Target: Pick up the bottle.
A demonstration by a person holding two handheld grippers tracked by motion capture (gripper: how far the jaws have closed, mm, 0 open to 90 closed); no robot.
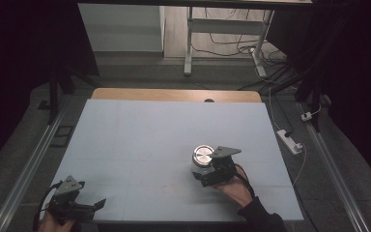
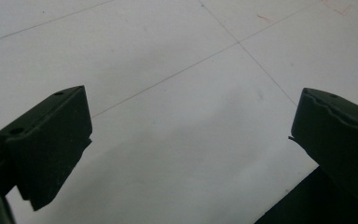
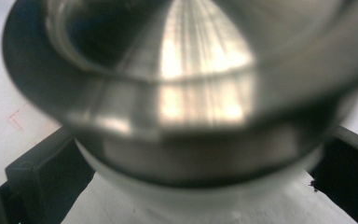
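One object matters on the worktop (image 1: 140,135): a small jar with a shiny metal lid (image 1: 203,155), standing upright at about four o'clock from the board's centre in the high view. The right gripper (image 1: 204,175) reaches it from the near side, its hand (image 1: 234,189) behind it, and its fingers sit either side of the jar's lower body. The left gripper (image 1: 99,205) rests far off at the seven o'clock corner, well apart from the jar, fingers spread.

From the left gripper view, its two black fingers (image 2: 51,144) stand wide apart with bare pale worktop (image 2: 177,93) between them, holding nothing.

From the right gripper view, the jar fills the frame, blurred by closeness: a brushed steel lid (image 3: 200,88) with a flared rim overhangs a pale, translucent-looking body (image 3: 200,200) below. The right gripper's fingers (image 3: 42,177) flank that body at nine and three o'clock; whether they press on it or merely bracket it I cannot tell, as the contact lines are hidden under the rim.

Judging by these looks, the jar is rigid and fairly light, perhaps glass or hard plastic, so possibly breakable if squeezed hard or tipped. The polished lid would be slippery and its sloped rim offers poor purchase; the straighter body beneath the rim seems the better place to grip, with the overhang acting as a stop against sliding down.
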